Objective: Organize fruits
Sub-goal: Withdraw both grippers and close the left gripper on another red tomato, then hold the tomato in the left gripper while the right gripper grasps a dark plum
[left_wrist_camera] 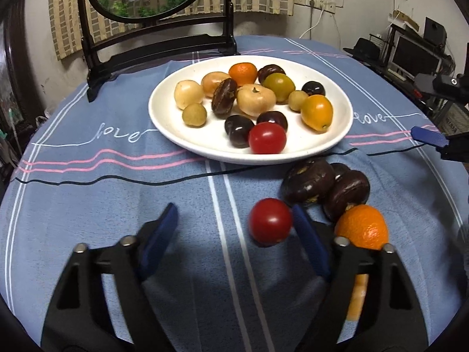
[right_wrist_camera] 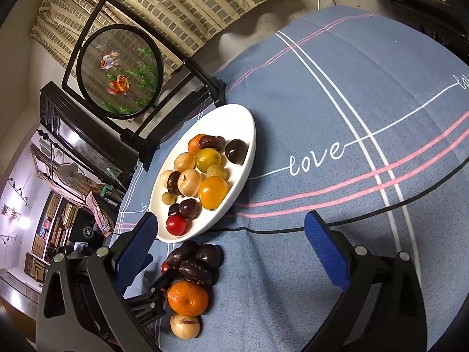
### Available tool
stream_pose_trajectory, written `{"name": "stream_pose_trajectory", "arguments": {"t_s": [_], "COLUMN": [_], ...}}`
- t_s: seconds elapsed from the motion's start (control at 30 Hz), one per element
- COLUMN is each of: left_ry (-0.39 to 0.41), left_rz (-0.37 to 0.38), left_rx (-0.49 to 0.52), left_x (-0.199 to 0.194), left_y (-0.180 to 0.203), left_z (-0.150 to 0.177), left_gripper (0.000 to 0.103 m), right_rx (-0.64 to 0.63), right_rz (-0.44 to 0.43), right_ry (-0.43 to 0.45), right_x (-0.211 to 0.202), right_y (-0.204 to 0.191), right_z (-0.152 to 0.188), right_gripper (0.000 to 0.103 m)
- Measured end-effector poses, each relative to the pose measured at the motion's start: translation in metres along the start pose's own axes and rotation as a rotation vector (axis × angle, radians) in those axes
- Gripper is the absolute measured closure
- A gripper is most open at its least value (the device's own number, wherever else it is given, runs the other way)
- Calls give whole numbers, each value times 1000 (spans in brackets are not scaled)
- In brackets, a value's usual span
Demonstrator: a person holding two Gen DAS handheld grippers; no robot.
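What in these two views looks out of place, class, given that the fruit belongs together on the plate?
Several fruits lie off the white plate on the tablecloth: a red tomato between the open left gripper's fingers, dark fruits, an orange and a pale fruit. Nothing looks spilled or damaged.
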State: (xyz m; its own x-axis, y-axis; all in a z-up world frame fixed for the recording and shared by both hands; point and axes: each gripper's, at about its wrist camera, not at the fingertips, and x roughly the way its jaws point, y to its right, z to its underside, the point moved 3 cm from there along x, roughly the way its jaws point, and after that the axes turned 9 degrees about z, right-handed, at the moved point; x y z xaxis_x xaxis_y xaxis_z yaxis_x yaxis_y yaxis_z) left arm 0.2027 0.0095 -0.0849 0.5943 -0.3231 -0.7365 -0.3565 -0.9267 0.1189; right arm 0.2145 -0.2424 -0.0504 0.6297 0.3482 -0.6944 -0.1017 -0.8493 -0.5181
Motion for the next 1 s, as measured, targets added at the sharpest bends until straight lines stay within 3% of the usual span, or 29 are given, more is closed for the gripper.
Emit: {"name": "stream_pose_trajectory", "arguments": {"t_s": [0.07, 0.13, 0.2, 0.43, 0.7, 0.87, 1.0], "left_ry": [-11, -16, -28, -40, -5, 8, -2], "left_rz": [9, 32, 45, 40, -82, -124, -131], "left_rx": [5, 3, 0, -12, -19, -50, -71], "left_x": [2, 4, 6, 9, 0, -2, -1], "left_y": [2, 3, 3, 1, -16, -28, -33], "left_z": [0, 0, 1, 2, -1, -3, -2], "left_gripper": [37, 55, 63, 70, 71, 72, 72], "right_rx": [0, 1, 1, -15, -58, -283, -368], "right_rz": [3, 5, 8, 17, 29, 67, 78], "right_ry": [-4, -9, -13, -28, -63, -94, -119], "right_x": [1, 2, 2, 6, 13, 19, 18], "right_y": [0, 0, 0, -3, -10, -44, -53], "right_z": [0, 1, 1, 3, 13, 44, 69], "right_gripper": [2, 2, 2, 2, 2, 2, 2]}}
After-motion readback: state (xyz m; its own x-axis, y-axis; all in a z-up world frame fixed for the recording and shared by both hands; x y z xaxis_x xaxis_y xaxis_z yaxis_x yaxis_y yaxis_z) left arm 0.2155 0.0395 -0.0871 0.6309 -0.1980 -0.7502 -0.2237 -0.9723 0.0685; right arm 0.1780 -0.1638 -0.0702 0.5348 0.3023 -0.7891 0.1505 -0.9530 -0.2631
